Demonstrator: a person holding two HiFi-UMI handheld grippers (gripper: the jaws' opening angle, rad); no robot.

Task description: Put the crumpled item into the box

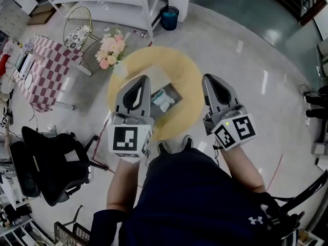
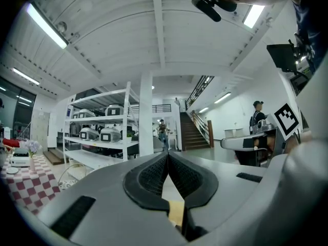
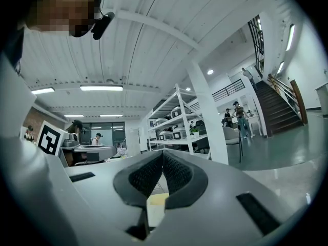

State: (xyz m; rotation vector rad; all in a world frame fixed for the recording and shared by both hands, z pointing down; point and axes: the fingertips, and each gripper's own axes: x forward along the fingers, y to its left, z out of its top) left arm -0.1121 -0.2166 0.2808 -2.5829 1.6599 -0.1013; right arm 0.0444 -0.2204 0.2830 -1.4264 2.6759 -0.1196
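In the head view a round yellow table (image 1: 187,76) stands below me with a small open box (image 1: 176,92) near its middle. A crumpled white and teal item (image 1: 163,100) lies inside the box. My left gripper (image 1: 139,82) hangs over the table's left part, left of the box, jaws shut and empty. My right gripper (image 1: 209,79) is over the table's right edge, also shut with nothing in it. Both gripper views point level across the room, each showing the left gripper (image 2: 167,155) or the right gripper (image 3: 162,154) with pads pressed together; the box is hidden there.
A bunch of pink flowers (image 1: 111,50) stands at the table's far left edge. A red checkered table (image 1: 45,69), a wire chair (image 1: 78,28) and a black office chair (image 1: 51,163) are on the left. A blue bin (image 1: 169,17) sits beyond, by white shelving (image 2: 102,132).
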